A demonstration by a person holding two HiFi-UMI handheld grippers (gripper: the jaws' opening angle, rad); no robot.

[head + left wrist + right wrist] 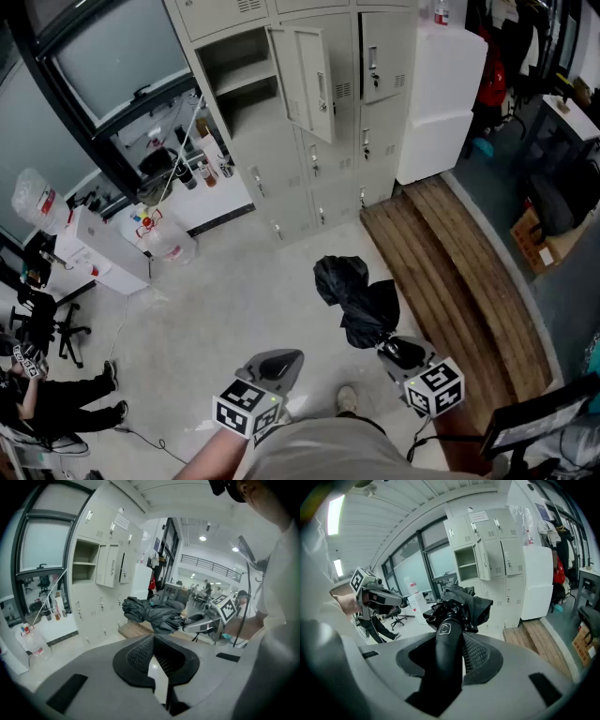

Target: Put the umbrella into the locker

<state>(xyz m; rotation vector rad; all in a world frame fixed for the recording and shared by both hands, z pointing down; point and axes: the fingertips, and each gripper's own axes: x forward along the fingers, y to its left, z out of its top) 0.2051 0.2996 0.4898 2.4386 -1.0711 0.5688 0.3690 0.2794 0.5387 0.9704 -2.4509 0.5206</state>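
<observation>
Right tongs (451, 645) grasp umbrella (461, 603) | left tongs (154, 663) clenched, empty | risk: loose canopy snags on locker (281, 155) edge

umbrella (356, 300): black canopy, black handle (447, 656) with a small pale round logo. left gripper (278, 364) and right gripper (394, 347): grey shells, black jaw pads with a fine mesh pattern, cubes (246, 405) with black-and-white square markers. lockers (281, 159), far: pale grey-beige. floor (234, 309): light grey. platform (450, 272), right: brown wood planks. cabinet (441, 94), far right: white, with a red garment (492, 80) just right of it. window frame (66, 103), left: black. box (539, 246), right: tan cardboard.
</observation>
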